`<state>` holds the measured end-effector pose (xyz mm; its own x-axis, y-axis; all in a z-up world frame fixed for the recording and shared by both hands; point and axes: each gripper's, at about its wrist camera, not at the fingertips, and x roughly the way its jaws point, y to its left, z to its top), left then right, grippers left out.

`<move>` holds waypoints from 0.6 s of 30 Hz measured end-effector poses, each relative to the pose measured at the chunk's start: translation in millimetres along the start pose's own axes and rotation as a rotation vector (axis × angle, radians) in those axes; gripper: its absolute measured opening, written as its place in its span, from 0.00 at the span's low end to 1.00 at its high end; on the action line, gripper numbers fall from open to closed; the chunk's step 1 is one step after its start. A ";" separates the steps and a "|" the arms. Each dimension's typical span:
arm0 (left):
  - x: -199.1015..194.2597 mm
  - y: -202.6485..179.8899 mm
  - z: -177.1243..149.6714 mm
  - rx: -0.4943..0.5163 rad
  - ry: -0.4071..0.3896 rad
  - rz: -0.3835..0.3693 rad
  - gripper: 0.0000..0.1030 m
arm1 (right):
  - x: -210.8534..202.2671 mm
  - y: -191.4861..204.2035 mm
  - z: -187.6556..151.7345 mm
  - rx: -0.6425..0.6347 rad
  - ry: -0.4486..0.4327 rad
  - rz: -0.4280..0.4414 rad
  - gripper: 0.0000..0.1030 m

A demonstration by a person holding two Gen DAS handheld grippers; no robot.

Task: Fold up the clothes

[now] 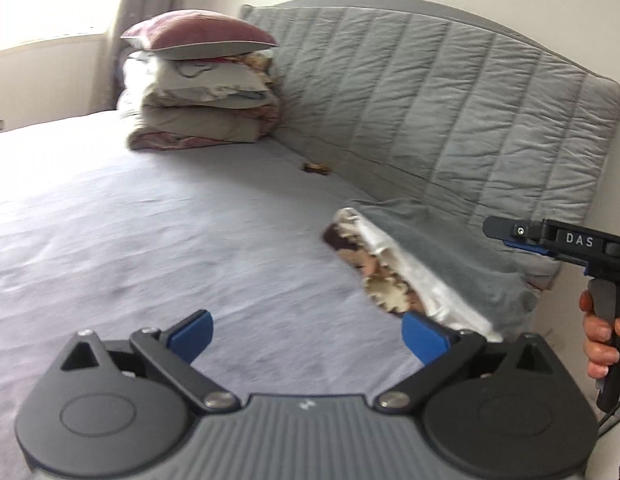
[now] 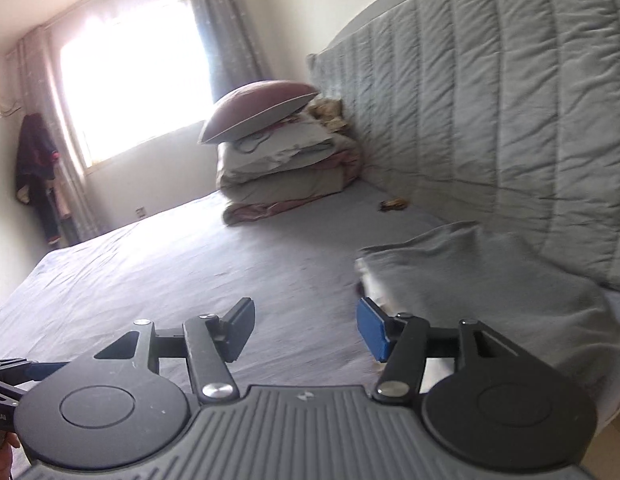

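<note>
Right gripper [image 2: 306, 330] spread wide above bed sheet [image 2: 158, 264], folded grey garment [image 2: 489, 280] beside quilted headboard [image 2: 509, 100]

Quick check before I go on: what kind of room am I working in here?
Most likely a home bedroom. A bed with a quilted grey headboard, a stack of pillows and folded bedding at its head, and a curtained window behind.

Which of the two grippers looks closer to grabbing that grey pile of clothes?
Probably the right hand-held gripper: it is open, and its blue pad sits right at the grey folded garment's near edge. The left hand-held gripper, also open, mostly faces bare bedsheet.
</note>
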<state>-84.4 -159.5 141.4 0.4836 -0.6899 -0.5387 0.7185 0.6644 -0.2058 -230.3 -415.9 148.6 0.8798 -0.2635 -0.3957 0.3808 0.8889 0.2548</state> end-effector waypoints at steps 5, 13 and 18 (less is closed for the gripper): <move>-27.6 26.8 -13.0 -0.029 -0.021 0.086 1.00 | 4.4 34.4 -5.1 -0.034 0.013 0.056 0.62; -54.8 75.7 -39.6 -0.157 -0.034 0.250 1.00 | 15.2 86.7 -25.3 -0.069 0.041 0.148 0.67; -60.5 102.0 -59.5 -0.221 -0.021 0.339 1.00 | 25.1 122.8 -37.9 -0.096 0.057 0.204 0.74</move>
<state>-70.1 -32.8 104.4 0.6864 -0.4248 -0.5902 0.3927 0.8997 -0.1908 -172.2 -299.1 136.5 0.9173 -0.0553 -0.3943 0.1654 0.9538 0.2510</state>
